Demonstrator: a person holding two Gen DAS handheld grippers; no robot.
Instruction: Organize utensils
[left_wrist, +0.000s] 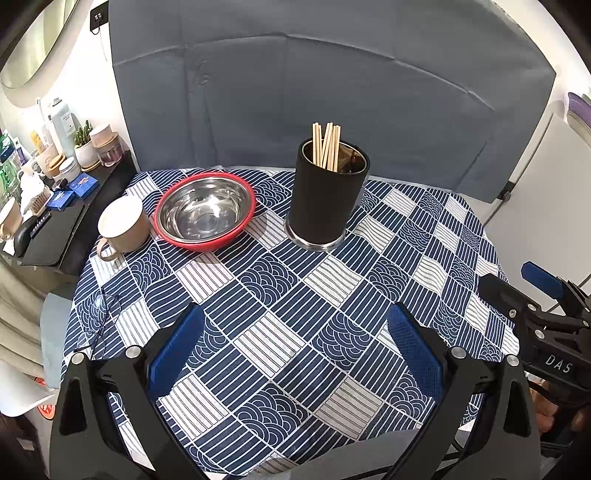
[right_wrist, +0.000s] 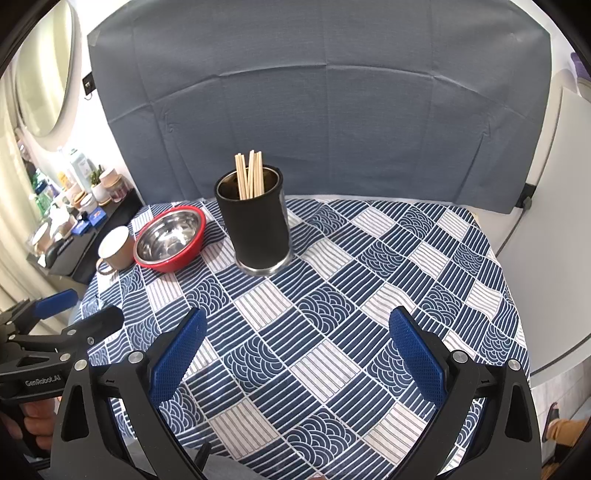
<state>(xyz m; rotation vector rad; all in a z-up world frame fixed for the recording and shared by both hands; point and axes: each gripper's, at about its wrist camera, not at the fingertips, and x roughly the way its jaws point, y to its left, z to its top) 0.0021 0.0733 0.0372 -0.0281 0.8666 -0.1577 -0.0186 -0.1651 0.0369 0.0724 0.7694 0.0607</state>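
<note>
A black cylindrical utensil holder (left_wrist: 325, 201) (right_wrist: 255, 229) stands upright on the patterned tablecloth (left_wrist: 280, 295) (right_wrist: 332, 295), with several wooden chopsticks (left_wrist: 325, 146) (right_wrist: 249, 173) standing in it. My left gripper (left_wrist: 295, 343) hovers open over the near part of the table, nothing between its blue pads. My right gripper (right_wrist: 295, 347) is likewise open and holds nothing. Each gripper shows at the edge of the other's view: the right gripper (left_wrist: 517, 284) at the far right of the left wrist view, the left gripper (right_wrist: 88, 310) at the far left of the right wrist view.
A steel bowl with a red rim (left_wrist: 205, 211) (right_wrist: 170, 238) and a beige mug (left_wrist: 123, 225) (right_wrist: 116, 248) sit at the table's far left. A cluttered shelf (left_wrist: 55, 177) stands left of the table. A grey cloth backdrop (left_wrist: 314, 92) hangs behind.
</note>
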